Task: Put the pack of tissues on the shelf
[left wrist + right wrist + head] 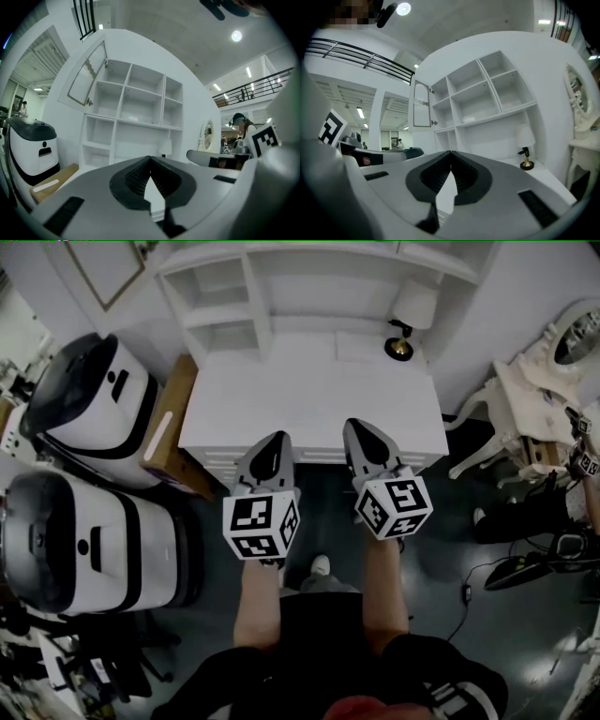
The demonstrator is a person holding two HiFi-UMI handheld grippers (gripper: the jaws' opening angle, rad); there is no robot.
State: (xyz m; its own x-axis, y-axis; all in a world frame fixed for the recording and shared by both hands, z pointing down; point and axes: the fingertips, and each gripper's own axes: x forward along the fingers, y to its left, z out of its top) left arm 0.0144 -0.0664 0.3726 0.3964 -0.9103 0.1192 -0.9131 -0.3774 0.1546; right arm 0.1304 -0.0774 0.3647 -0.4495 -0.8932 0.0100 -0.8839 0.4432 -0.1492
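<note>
Jaws of the left gripper [150, 158] and right gripper [451, 152] were both closed, tips meeting, gripping nothing. We held them side by side at the near edge of the white bench [309, 399]. Farther back stood a small lamp [527, 159]. Beyond it a white pack [469, 120], seemingly the tissues, lay on a middle shelf [501, 114].

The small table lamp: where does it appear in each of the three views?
Head view: the lamp stands upper right, on the desk's back corner.
Left gripper view: lamp just right of centre.
Right gripper view: lamp at right.
Shared landmark: the white shelf unit beside it.
</note>
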